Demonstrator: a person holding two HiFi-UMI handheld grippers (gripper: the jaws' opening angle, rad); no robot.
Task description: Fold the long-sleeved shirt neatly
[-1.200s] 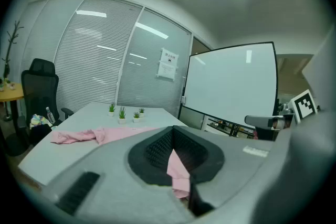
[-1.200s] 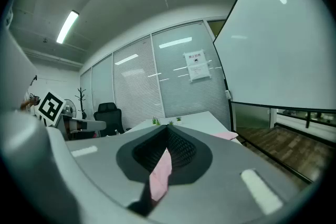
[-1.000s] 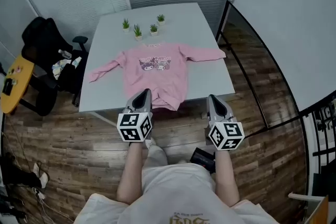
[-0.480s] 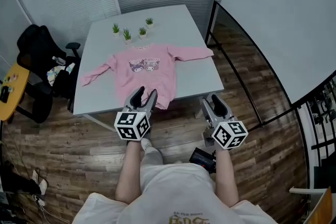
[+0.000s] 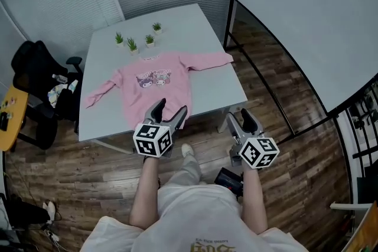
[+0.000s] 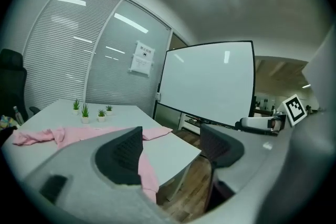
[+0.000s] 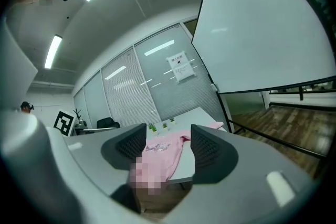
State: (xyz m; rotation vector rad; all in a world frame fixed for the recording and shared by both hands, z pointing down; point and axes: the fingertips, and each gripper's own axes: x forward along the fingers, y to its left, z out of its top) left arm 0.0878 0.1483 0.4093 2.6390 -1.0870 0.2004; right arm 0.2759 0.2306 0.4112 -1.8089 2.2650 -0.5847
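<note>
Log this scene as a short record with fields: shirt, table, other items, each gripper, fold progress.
shirt: pink long-sleeved shirt, spread flat, print up, sleeves out sideways, hem drooping over the near table edge
table: light grey table
other items: four small potted plants beyond the collar; black chair beside the table
left gripper: open, jaws have just been opening, nothing gripped, near the hem
right gripper: open, jaws have just been opening, nothing gripped, short of the table
fold progress: not started

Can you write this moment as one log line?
shirt: spread on table, unfolded | left gripper: jaws just opened, nothing between | right gripper: jaws just opened, nothing between
</note>
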